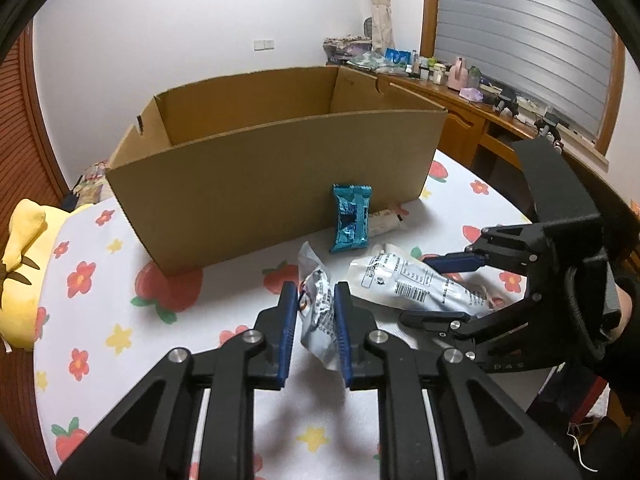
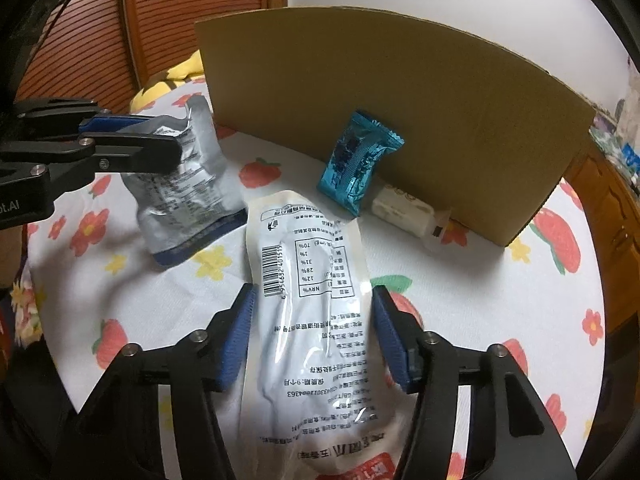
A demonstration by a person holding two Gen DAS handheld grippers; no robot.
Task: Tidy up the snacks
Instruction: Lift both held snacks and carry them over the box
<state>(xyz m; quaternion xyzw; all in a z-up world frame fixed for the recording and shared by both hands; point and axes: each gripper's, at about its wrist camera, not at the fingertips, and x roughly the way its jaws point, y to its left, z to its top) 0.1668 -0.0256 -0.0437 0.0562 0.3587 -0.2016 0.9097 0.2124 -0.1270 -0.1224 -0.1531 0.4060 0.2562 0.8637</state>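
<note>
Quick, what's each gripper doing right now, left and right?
Left gripper: shut on the silver packet.
Right gripper: jaws around the white packet, grip cannot be told.

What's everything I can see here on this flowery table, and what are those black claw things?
Brown cardboard box: one, open, standing at the table's back.
Shiny blue foil snack packet: one, leaning against the box.
Small white wrapped snack: one, lying beside the blue packet.
Silver foil pouch: one, pinched in the left gripper.
Long white printed snack bag: one, lying between the right gripper's pads.
Strawberry-print tablecloth: one, white.
Yellow plush toy: one, table edge.
Left gripper: black, blue pads, shut.
Right gripper: black, blue pads.
</note>
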